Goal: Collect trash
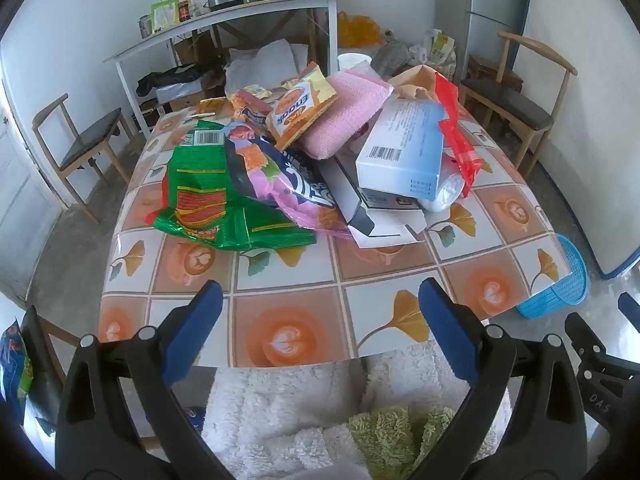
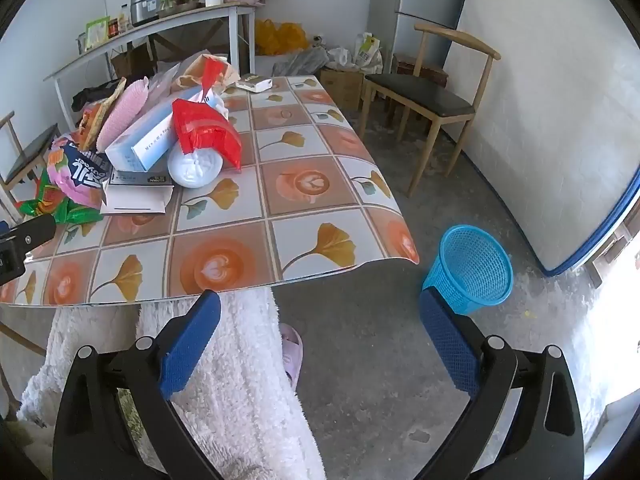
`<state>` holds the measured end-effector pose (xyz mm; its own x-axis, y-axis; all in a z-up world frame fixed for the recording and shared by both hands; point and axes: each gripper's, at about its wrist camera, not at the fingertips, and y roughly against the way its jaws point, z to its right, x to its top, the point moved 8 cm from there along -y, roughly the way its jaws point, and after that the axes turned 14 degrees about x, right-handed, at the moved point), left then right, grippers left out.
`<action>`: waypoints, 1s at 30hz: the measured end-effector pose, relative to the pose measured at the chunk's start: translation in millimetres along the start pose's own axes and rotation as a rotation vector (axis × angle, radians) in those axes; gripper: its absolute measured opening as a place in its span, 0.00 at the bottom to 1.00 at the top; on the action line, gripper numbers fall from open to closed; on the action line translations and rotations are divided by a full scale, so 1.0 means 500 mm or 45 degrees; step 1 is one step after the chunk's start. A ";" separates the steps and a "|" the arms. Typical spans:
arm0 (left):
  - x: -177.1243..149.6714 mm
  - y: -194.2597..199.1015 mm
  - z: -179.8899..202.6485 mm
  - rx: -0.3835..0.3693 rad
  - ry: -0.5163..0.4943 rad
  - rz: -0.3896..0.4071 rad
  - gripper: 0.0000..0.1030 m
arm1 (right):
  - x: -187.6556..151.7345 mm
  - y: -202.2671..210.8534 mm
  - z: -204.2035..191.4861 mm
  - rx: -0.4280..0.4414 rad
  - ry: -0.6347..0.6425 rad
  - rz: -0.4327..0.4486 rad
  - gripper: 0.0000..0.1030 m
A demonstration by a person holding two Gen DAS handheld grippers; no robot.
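A: Any print you can read ahead of the tool?
B: The orange snack packet (image 1: 301, 108) shows "enaak", upside down. Barcodes sit on the green bag (image 1: 208, 196) and the pale blue box (image 1: 402, 148).
A: The rest?
B: Too small or warped.

You had the wrappers (image 1: 224, 196) piled on the table (image 1: 320, 280) | box (image 1: 400, 152) to their right | basket (image 2: 472, 268) on the floor right of the table | chair (image 2: 432, 96) behind it.

wrappers and boxes (image 1: 304, 160) heaped on table, blue basket (image 2: 470, 268) on floor
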<state>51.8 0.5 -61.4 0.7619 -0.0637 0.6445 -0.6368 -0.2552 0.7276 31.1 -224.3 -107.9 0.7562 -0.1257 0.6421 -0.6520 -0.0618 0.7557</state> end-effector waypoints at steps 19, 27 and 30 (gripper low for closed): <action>-0.002 0.000 0.015 -0.014 0.009 -0.008 0.92 | 0.005 0.003 -0.005 -0.005 0.006 0.004 0.94; -0.006 -0.010 -0.010 -0.029 0.041 -0.029 0.92 | 0.009 0.004 -0.008 -0.006 0.008 0.004 0.94; -0.006 -0.011 -0.012 -0.029 0.041 -0.030 0.92 | 0.008 0.003 -0.007 -0.008 0.009 0.005 0.94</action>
<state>52.3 8.0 -65.6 0.7726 -0.0265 0.6343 -0.6217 -0.2340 0.7475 33.2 -221.3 -103.6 0.7542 -0.1190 0.6458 -0.6545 -0.0553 0.7541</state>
